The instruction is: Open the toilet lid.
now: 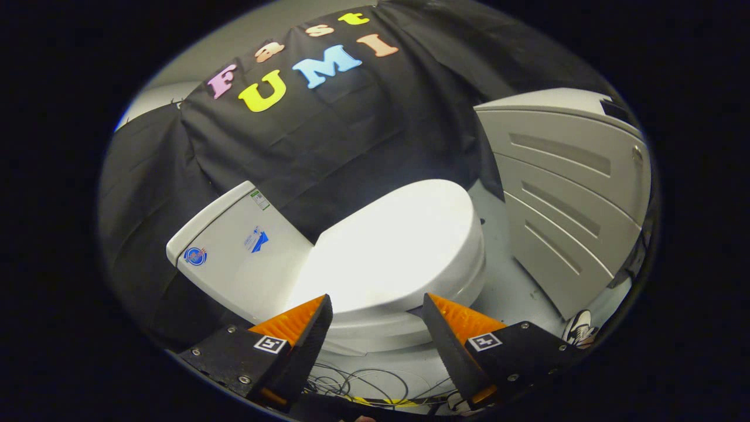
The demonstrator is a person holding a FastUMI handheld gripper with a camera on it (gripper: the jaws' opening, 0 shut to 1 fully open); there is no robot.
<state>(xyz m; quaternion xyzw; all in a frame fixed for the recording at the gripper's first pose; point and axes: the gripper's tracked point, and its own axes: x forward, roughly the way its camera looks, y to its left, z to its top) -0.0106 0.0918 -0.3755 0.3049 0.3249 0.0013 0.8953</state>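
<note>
Fingers of the gripper stand spread wide apart, grasping nothing, with the front edge of the toilet showing in the gap between them. Loose cables lie on the floor below that edge, nearer than the bowl. Just beyond the fingertips the toilet lid lies flat and closed over the bowl (whatever is inside is hidden). Behind the lid sits the tank, backed by the black cloth wall. To one side of the toilet, across a strip of bare floor, stands a grey panel; a shoe rests by its lower corner.
</note>
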